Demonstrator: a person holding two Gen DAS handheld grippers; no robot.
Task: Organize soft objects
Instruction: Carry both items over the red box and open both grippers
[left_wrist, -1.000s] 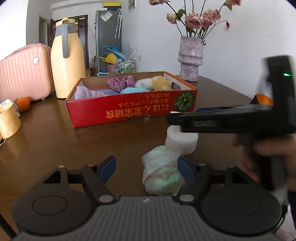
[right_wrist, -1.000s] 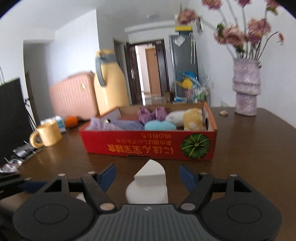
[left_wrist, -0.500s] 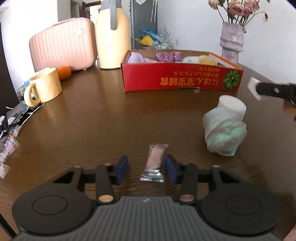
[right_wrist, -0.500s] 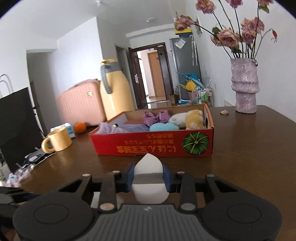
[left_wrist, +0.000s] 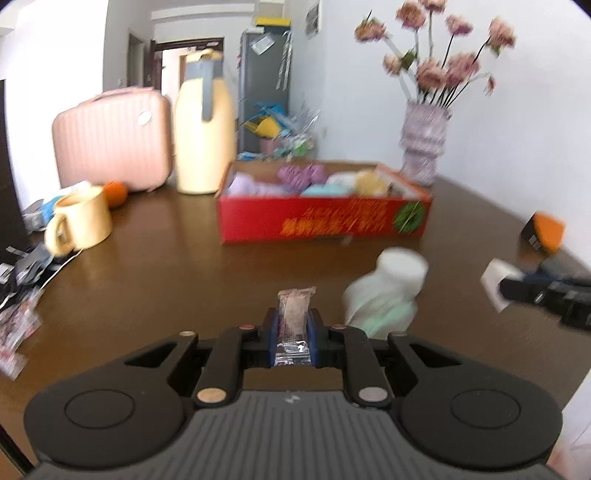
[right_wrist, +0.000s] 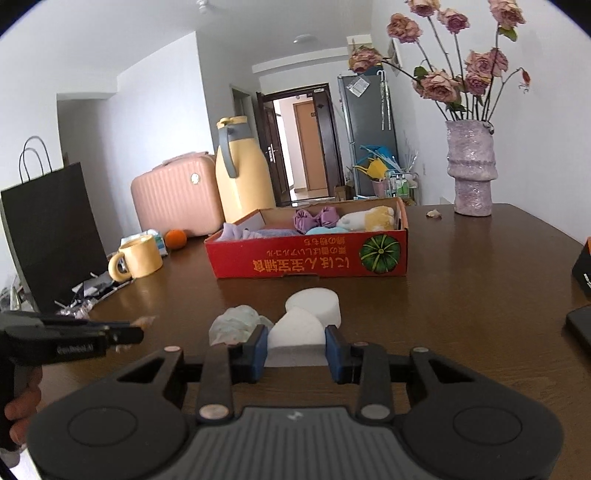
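Observation:
My left gripper (left_wrist: 291, 328) holds a small pinkish snack packet (left_wrist: 293, 314) upright between its blue pads, jaws still closing on it. My right gripper (right_wrist: 295, 343) is shut on a white foam wedge (right_wrist: 297, 330), held above the table. Beyond the wedge, a white foam cylinder (right_wrist: 314, 304) and a pale green soft bundle (right_wrist: 234, 325) lie together on the brown table. The red cardboard box (right_wrist: 306, 258) behind them holds several soft items, purple, blue, white and yellow. In the left wrist view the right gripper (left_wrist: 517, 286) shows at the right edge with the wedge.
A yellow mug (left_wrist: 83, 221), an orange, a pink case and a tall yellow jug (left_wrist: 205, 125) stand at the left rear. Wrappers and a black paper bag (right_wrist: 51, 236) crowd the left edge. A vase (right_wrist: 471, 170) is at the back right, a black-orange box (left_wrist: 543, 232) and dark device at right.
The left gripper left the green bundle, moved over the snack packet, closed on it and raised it. The right gripper closed on the white wedge and pulled it back from the box.

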